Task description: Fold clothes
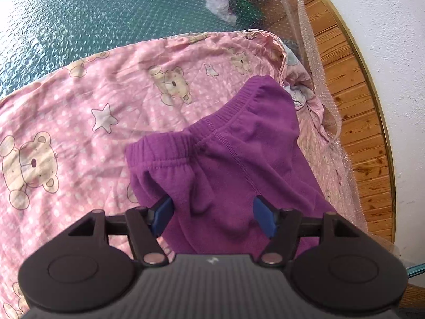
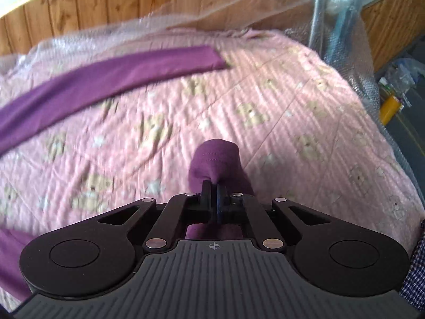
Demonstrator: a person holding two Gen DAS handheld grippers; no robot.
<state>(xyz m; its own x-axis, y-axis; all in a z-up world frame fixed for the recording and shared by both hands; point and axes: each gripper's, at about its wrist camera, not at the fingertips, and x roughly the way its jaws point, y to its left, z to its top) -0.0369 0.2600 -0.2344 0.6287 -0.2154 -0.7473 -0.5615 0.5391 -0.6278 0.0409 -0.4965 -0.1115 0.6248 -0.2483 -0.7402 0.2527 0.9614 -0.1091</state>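
A pair of purple trousers lies on a pink bear-print bedsheet, waistband toward the far side. My left gripper is open, its blue-padded fingers standing apart over the cloth just below the waistband. In the right wrist view my right gripper is shut on a bunched end of the purple trousers, held above the sheet. One purple trouser leg stretches flat across the far side of the bed.
Wood panelling runs behind the bed. Bubble wrap hangs along the bed's edge. A green textured surface lies beyond the sheet. A checked cloth shows at the right edge.
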